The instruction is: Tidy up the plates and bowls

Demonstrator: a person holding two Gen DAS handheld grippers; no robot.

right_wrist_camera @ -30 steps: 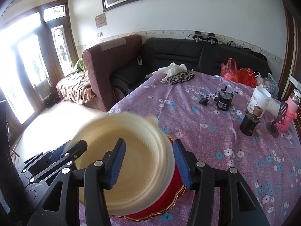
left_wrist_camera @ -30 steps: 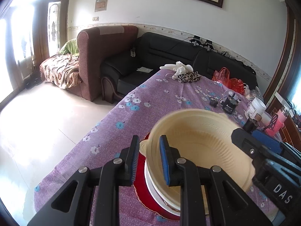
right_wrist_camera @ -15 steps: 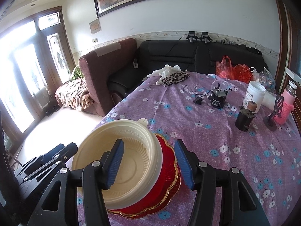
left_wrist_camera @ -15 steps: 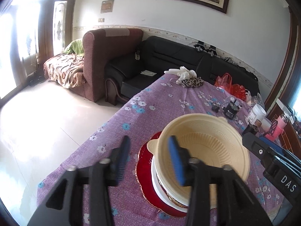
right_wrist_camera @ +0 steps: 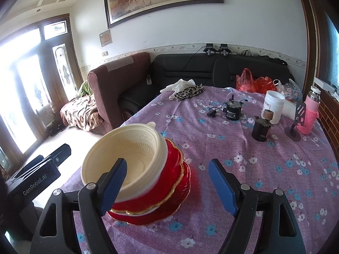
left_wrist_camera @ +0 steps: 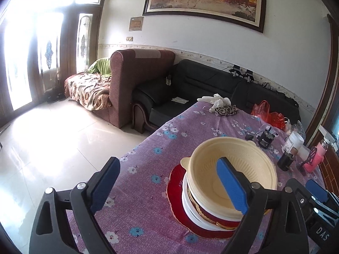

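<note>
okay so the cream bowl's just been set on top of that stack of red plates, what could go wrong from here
The cream bowl sits tilted on the stack of red plates, which looks uneven, so it may slide or tip. The left claw and right claw are opening, with nothing pressed between the pads, but each has one finger in front of the bowl's rim; pulling back carelessly could clip it.

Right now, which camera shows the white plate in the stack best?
The left wrist view. There the white plate shows as a clear white edge between the large red plate and the dishes under the cream bowl. The right wrist view shows only a thin white sliver low in the stack.
</note>
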